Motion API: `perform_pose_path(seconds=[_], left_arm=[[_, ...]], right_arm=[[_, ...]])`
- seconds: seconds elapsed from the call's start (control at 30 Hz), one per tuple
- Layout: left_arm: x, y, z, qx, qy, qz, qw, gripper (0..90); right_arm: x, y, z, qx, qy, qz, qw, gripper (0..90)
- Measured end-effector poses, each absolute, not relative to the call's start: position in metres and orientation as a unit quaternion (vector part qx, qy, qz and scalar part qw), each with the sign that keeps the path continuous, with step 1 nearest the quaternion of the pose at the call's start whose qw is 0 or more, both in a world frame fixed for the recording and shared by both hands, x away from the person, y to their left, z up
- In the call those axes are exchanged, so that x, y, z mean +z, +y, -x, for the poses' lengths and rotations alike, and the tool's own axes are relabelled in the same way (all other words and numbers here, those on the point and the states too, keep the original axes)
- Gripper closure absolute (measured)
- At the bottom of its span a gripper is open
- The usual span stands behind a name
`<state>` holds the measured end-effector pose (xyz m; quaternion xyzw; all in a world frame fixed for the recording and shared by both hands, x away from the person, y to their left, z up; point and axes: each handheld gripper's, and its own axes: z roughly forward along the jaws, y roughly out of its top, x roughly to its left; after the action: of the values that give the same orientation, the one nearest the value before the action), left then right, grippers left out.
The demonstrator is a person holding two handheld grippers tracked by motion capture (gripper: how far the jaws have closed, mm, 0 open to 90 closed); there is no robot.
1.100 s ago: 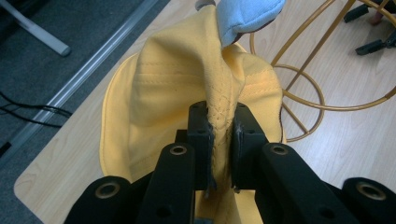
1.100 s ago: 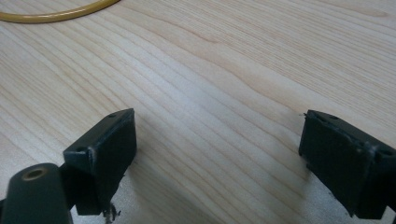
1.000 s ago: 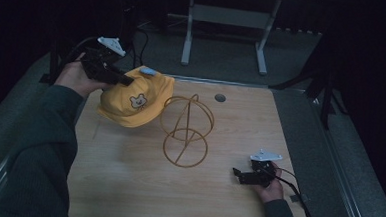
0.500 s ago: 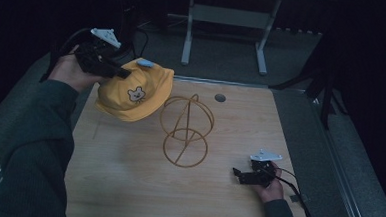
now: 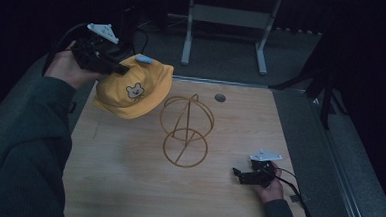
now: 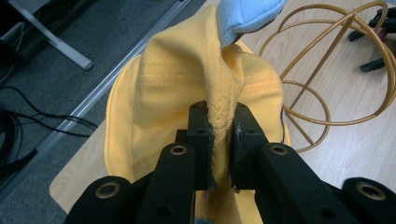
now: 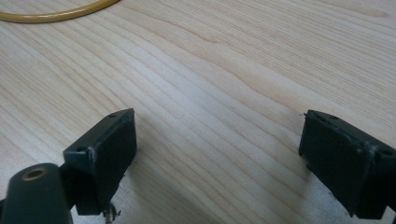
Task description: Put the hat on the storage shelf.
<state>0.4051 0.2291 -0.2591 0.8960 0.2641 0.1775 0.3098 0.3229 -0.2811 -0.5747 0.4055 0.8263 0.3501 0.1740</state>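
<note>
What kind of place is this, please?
Probably a lab or workshop set up for recording: a bare wooden table, a yellow hat beside a wire stand, and dark floor with cables around.

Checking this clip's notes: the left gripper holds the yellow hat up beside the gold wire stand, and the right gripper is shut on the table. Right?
Not quite. The right gripper is open: the right gripper view shows its jaws wide apart over bare table. The rest holds: the left gripper pinches the yellow hat beside the gold wire stand.

One yellow hat (image 5: 134, 90), one wire stand (image 5: 186, 130), two tools (one per hand).
</note>
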Motion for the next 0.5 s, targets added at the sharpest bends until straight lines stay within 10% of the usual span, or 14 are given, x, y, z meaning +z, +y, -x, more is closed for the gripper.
perform_pose_path(seconds=[0.5], left_arm=[[-0.243,0.227,-0.404,0.190,0.260,-0.894,0.312,80.7]], right_arm=[[-0.575,-0.281,-0.323,0.351,0.826,-0.405,0.174,11.1]])
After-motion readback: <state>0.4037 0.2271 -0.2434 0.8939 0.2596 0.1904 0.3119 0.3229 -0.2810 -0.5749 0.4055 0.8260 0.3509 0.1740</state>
